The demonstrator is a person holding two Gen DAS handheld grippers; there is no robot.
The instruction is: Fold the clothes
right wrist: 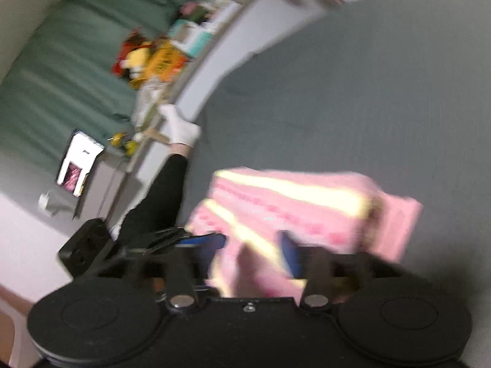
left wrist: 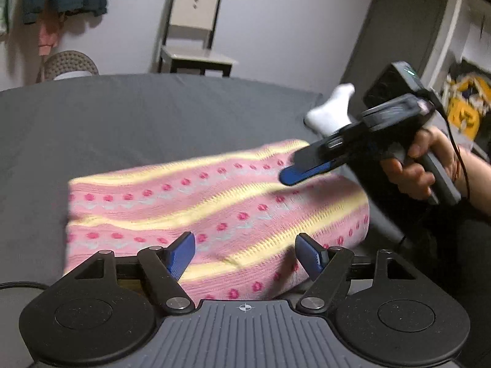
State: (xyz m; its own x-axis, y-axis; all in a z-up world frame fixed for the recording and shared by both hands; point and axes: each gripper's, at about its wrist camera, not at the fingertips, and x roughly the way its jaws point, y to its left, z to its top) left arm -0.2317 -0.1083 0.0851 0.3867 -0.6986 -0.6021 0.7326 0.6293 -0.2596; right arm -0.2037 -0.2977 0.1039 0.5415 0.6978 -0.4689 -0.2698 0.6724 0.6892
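Your left gripper stands wide open at the lower centre of its frame, over the near edge of the folded pink-and-yellow knit garment lying on the grey bed sheet. Your right gripper, at centre right, is nearly closed and empty above the garment's far right corner.

A folded sweater lies on the bed. The left tongs sit at its near edge, the right tongs over its far right corner. A socked foot rests beyond, a chair behind the bed.
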